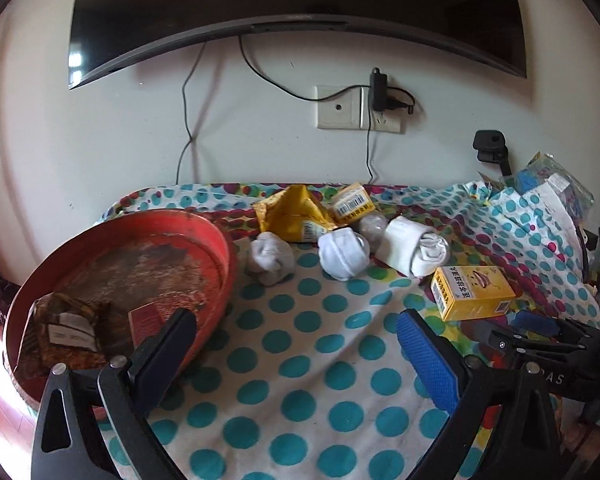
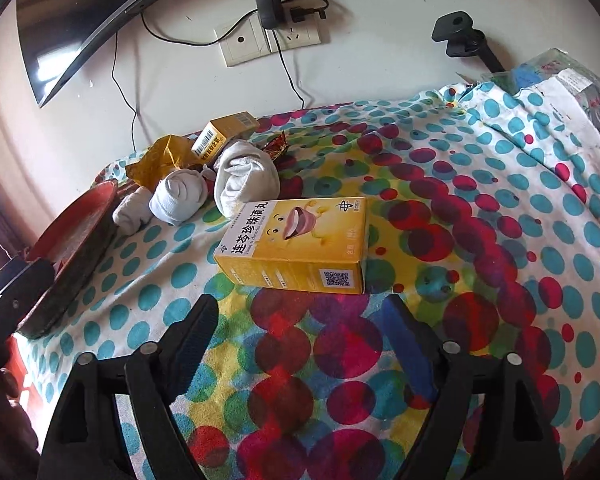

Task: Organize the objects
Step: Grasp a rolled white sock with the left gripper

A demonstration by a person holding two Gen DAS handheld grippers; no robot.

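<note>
While we look out from the left wrist, our left gripper (image 1: 296, 344) stands wide open with nothing between its pads, hanging over the dotted cloth (image 1: 300, 360). Taking the red basin (image 1: 220, 248) as landmark, three rolled white socks (image 1: 342, 254) lie just right of its rim, a crumpled gold packet (image 1: 292, 212) and a small yellow box (image 1: 352, 202) sit behind them, and the yellow medicine box (image 1: 472, 292) lies farther right, near our right gripper (image 1: 536, 326).

From the right wrist, that gripper (image 2: 300, 344) is also spread open and empty, the medicine box (image 2: 296, 244) lying flat just ahead of its fingertips, well right of the basin (image 2: 76, 248). We judge the carton light, stiff but crushable, best pinched across its narrower sides. The socks (image 2: 180, 196) look soft and would squash under any grip.
</note>
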